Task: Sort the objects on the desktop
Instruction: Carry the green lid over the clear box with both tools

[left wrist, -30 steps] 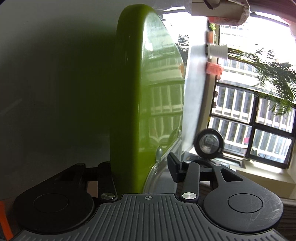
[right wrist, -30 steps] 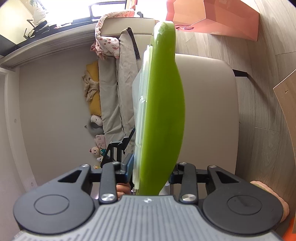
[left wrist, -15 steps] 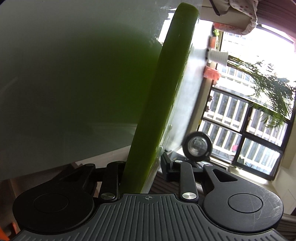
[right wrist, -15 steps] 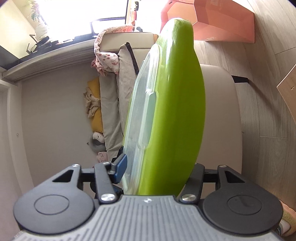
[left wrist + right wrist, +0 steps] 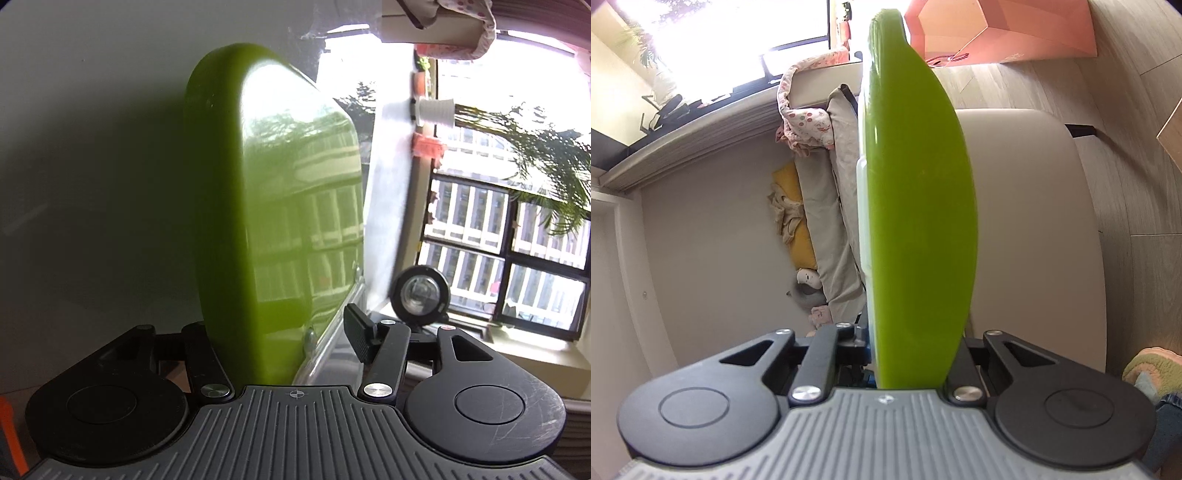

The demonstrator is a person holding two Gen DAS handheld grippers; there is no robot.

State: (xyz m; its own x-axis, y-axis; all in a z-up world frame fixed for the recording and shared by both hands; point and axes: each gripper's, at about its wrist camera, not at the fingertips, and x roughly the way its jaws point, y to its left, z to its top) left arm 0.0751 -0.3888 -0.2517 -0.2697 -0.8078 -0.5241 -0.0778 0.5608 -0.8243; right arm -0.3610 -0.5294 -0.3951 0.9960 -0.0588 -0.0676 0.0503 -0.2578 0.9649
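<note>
Glossy lime-green plastic container with a clear, translucent lid [image 5: 273, 221] — shallow, with rounded corners, held edge-on so that its broad green underside catches reflections of the window and the building outside. In the right wrist view the same container [image 5: 916, 206] appears as a narrow upright green blade, the pale lid rim running along its left side. It is lifted off any surface and sits between the two tools, each gripping an opposite end.

Left gripper [image 5: 291, 343]: the left finger lies against the green wall, while the ribbed black right pad [image 5: 356, 338] stands just beside the clear lid rim; whether it touches cannot be told, so its state is uncertain. Right gripper [image 5: 912, 343]: both fingers press the container's flanks — clenched on it.

Background: a plain grey-white wall [image 5: 92, 147] behind the container in the left view; a beige cushioned sofa [image 5: 1034, 221] and pale wood-plank floor [image 5: 1137, 184] in the right.
</note>
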